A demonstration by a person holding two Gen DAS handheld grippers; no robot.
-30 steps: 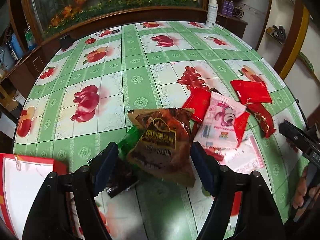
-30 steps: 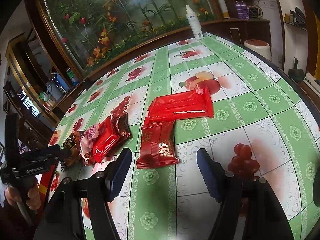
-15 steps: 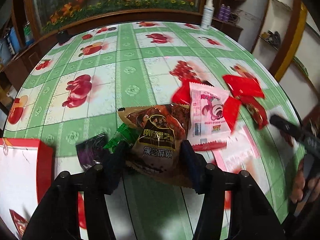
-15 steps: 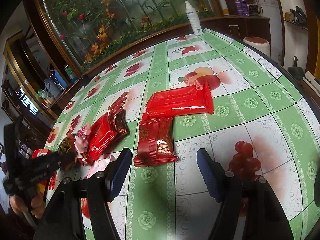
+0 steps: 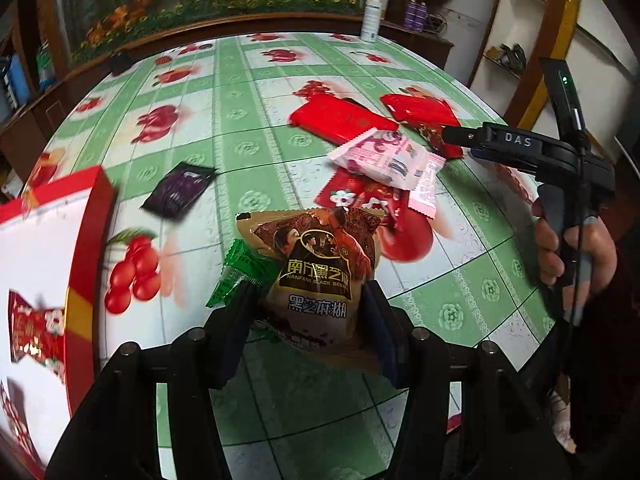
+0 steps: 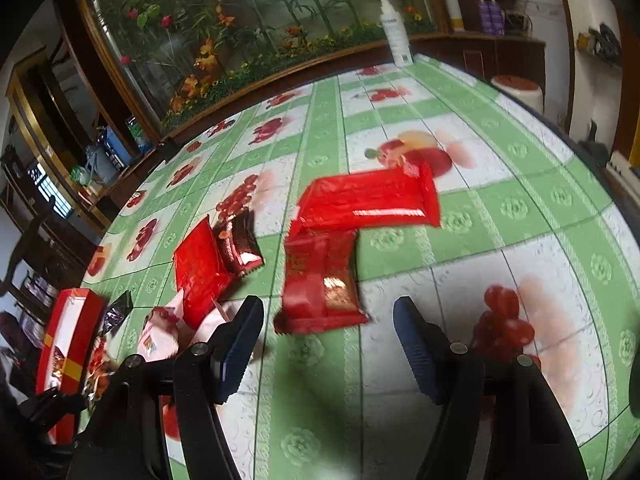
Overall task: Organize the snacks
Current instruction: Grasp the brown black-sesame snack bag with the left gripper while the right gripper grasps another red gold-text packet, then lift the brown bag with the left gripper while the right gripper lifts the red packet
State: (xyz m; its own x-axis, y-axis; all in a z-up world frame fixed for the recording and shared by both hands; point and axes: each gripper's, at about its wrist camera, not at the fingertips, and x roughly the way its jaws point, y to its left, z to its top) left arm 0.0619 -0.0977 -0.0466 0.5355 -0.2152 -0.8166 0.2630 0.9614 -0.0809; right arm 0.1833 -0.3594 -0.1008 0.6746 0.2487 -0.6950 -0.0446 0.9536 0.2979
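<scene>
The left gripper [image 5: 310, 316] was clamped on a brown sesame-paste packet [image 5: 316, 272], its pads pressing both sides of the packet's lower half; a small green sachet [image 5: 240, 276] was caught at the left pad alongside it. The packet hung over the near part of the round table [image 5: 248, 92], which wore a green-and-white fruit-print cloth. To the left lay a red box [image 5: 86, 240] with a white inside, a red-wrapped sweet [image 5: 36, 332] lying in it. Between the box and the held packet, a little farther off, a dark purple sachet [image 5: 178, 192] lay alone on the cloth. Farther right sat a loose heap: a pink packet [image 5: 384, 158] resting on a red-and-white one, with flat red packets behind. The right gripper [image 6: 328, 340] stood with its jaws well apart and nothing between them, poised just short of a red patterned packet [image 6: 320, 284] whose far end was overlapped by a long red packet [image 6: 368, 200]. A hand [image 5: 568, 252] held that gripper's handle at the table's right edge. A white spray bottle [image 6: 396, 36] stood at the far rim.
</scene>
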